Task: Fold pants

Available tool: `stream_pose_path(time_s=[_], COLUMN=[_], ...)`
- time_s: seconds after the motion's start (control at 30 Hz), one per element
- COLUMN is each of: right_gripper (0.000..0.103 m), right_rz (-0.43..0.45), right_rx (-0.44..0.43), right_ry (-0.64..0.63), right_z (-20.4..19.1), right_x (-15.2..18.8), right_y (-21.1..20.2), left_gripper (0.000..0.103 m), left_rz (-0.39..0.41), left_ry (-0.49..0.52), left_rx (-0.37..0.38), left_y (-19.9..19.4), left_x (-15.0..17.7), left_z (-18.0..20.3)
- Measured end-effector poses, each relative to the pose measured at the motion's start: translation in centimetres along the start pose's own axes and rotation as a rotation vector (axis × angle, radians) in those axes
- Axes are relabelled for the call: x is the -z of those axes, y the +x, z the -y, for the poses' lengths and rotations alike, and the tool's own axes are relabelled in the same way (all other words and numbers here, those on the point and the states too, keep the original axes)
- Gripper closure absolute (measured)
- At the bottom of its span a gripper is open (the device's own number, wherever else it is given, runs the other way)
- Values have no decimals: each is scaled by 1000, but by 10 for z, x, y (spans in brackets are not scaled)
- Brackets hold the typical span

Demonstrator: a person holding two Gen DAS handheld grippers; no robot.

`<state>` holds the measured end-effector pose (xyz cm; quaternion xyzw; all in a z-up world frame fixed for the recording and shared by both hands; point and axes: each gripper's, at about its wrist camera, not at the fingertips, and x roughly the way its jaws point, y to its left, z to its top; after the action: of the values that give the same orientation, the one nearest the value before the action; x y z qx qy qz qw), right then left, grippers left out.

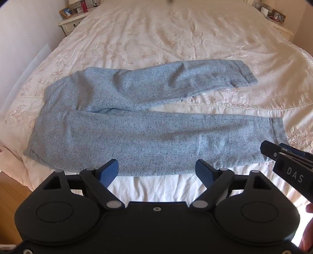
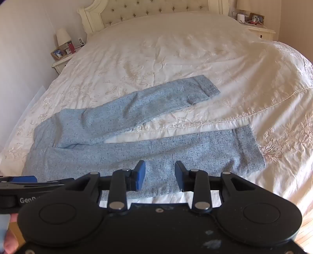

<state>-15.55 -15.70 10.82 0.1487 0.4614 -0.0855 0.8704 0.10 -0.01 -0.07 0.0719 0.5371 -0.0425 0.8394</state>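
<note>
Bed (image 1: 166,35) fills both views, dressed in a cream embroidered bedspread (image 2: 176,58), with a tufted headboard (image 2: 156,11) at the far end in the right wrist view. Spread across the near part of that bedspread lie the pants (image 1: 148,140), light blue speckled fabric, waistband toward the left edge and both legs running out to the right. The legs are splayed: the far leg (image 1: 176,78) angles away up the bed, the near leg (image 1: 176,140) lies straight along the near edge, and a wedge of bedspread shows between them. Cuffs sit well apart on the right.

Bedside tables next: one on the left (image 1: 72,23) carrying a framed photo and a red bottle, one on the right (image 2: 258,29) with a lamp and small clutter.

Down to the tools. Left gripper (image 1: 157,172) hovers just above the near edge of the near leg, its fingers (image 1: 108,173) spread wide and gripping nothing. Right gripper (image 2: 160,175) sits over the same leg closer to the cuff, its fingers (image 2: 139,174) parted by a moderate gap, nothing between them. Each gripper's body peeks into the other's view.
</note>
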Motion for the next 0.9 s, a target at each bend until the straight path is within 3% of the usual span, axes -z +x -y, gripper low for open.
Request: stream_pose_path(time_s=[0.07, 0.17, 0.33, 0.9], right_gripper=[67, 67, 67, 67], right_rz=[-2, -11, -17, -39], right_rx=[-3, -4, 7, 10], right_ry=[-1, -4, -9, -3], right_z=[0, 2, 1, 2], right_x=[1, 3, 5, 5], right_y=[-1, -3, -3, 1], left_gripper=[17, 17, 17, 17], left_rz=[-9, 40, 1, -12], left_ry=[4, 16, 10, -7], left_rx=[7, 0, 23, 33], left_y=[1, -8, -3, -2], left_x=[-1, 10, 6, 8], left_z=[0, 3, 4, 4])
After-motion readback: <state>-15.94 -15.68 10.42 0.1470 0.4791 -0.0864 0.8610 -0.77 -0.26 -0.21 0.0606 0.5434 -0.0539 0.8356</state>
